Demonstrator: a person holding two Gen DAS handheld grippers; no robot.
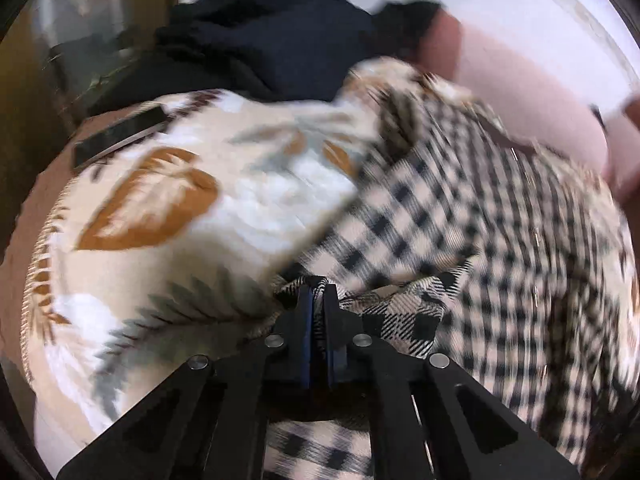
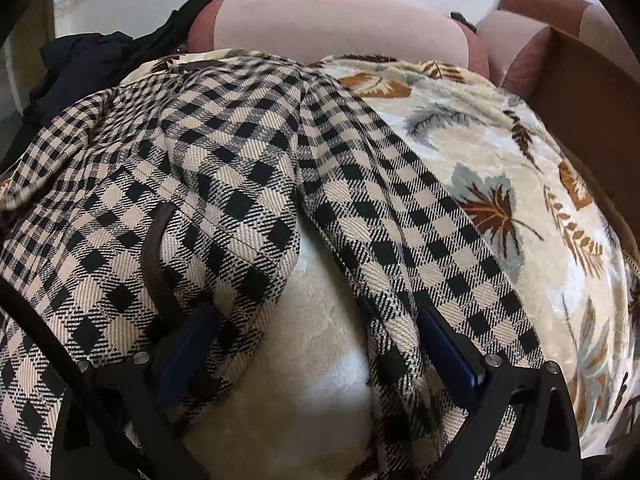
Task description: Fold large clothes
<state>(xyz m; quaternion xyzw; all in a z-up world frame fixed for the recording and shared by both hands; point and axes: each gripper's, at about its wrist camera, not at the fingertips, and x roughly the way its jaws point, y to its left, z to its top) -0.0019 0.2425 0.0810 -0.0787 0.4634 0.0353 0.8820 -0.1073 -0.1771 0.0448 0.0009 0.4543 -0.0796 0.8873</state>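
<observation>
Left wrist view, close up: the left gripper (image 1: 319, 292) has its fingers (image 1: 304, 320) squeezed together on a bunched bit of the checked shirt (image 1: 460, 220). The cloth runs away from that pinch, up and to the right, and it looks blurry. Past it sits the leaf blanket (image 1: 180, 200) w/ a dark flat thing (image 1: 120, 138) on it, maybe a phone, can't tell. Further back is a dark pile of clothes (image 1: 260, 32).

Right wrist view, close up: the right gripper (image 2: 316, 344) has its fingers (image 2: 448, 344) wide apart. One shirt flap lies over each finger, bare blanket shows in the gap, and nothing is pinched. The shirt's long way runs from those fingers up toward the pink cushion (image 2: 340, 28).

So the left hand has the cloth & the right doesn't yet. Next, I think, the right fingers need an edge just beside them.
</observation>
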